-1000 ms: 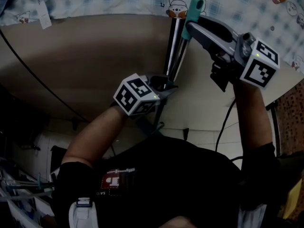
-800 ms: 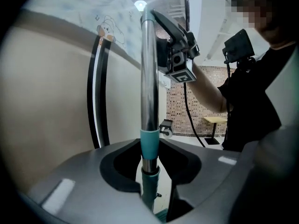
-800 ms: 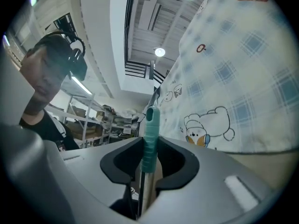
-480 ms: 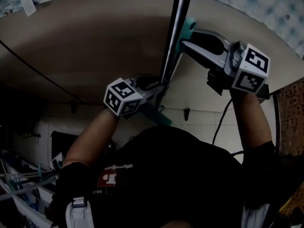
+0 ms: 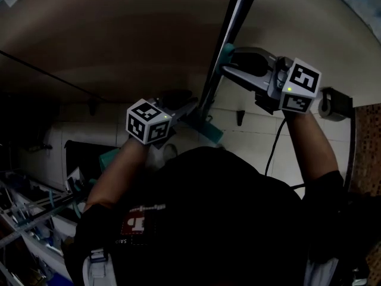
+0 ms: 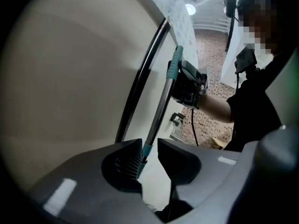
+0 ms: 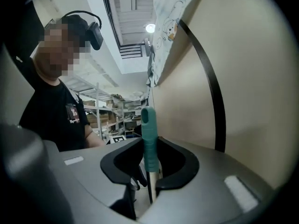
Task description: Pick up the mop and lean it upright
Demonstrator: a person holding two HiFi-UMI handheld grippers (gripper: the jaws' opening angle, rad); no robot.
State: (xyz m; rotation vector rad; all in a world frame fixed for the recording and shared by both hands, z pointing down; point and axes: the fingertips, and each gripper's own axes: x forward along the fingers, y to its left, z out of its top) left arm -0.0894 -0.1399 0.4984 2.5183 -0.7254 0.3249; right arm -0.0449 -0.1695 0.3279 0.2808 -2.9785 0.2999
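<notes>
jaws: left gripper (image 6: pixel 149 147) clamped on the mop (image 5: pixel 229 40) pole; right gripper (image 7: pixel 149 146) clamped on its teal grip (image 7: pixel 148 129)
wall (image 5: pixel 107 52): beige, close behind the pole
mop: near upright, slightly tilted, in front of the person (image 5: pixel 214 219)
teal grip: tip sticks out past the right jaws

No words you can read anywhere.
Red and white patch (image 5: pixel 138 217) on your black cloth shirt (image 5: pixel 238 219): letters under it too blurry.
White marker cube (image 5: pixel 147 121) at left, another (image 5: pixel 300 85) at right: black squares only, no letters.
</notes>
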